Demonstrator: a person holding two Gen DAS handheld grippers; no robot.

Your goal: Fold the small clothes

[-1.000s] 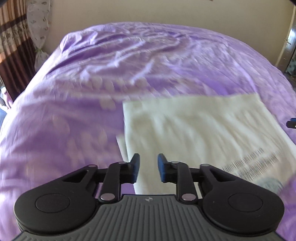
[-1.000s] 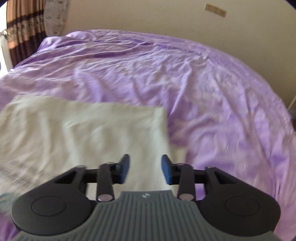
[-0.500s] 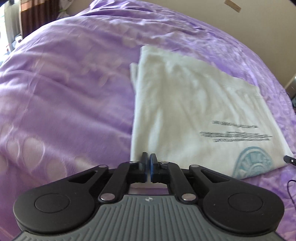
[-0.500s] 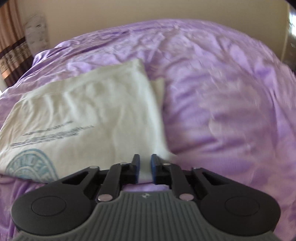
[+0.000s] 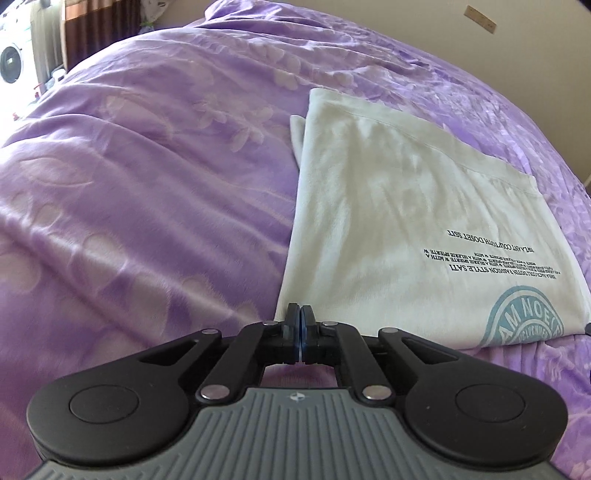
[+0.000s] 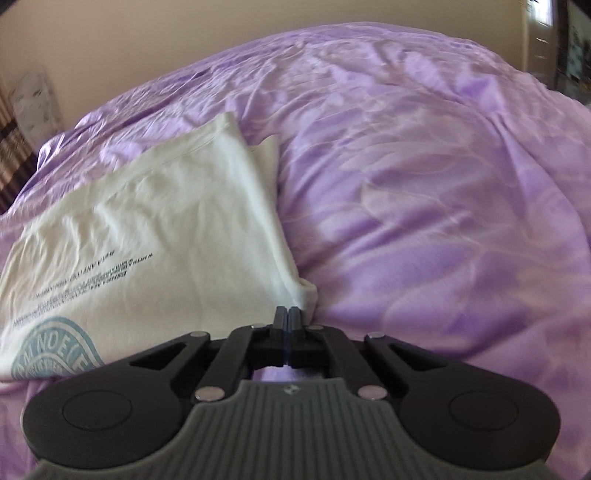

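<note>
A white T-shirt (image 5: 406,221), folded into a rectangle with black lettering and a teal round print, lies flat on the purple bed cover (image 5: 147,184). My left gripper (image 5: 301,314) is at the shirt's near left corner, shut with a thin strip of white cloth between the pads. In the right wrist view the same T-shirt (image 6: 166,221) lies to the left. My right gripper (image 6: 288,314) is shut at its near right corner, where the cloth puckers up beside the fingertips. A narrow under-layer of the shirt sticks out along each far side edge.
The wrinkled purple bed cover (image 6: 443,184) spreads wide on all sides of the shirt. A beige wall (image 6: 184,44) runs behind the bed. A washing machine (image 5: 11,62) and a striped curtain (image 5: 77,29) stand beyond the far left, and a doorway (image 6: 554,37) is at the far right.
Both grippers came down from above the shirt to its near corners, rolled a little, and went from open to shut on the cloth edge. The shirt still lies flat.
</note>
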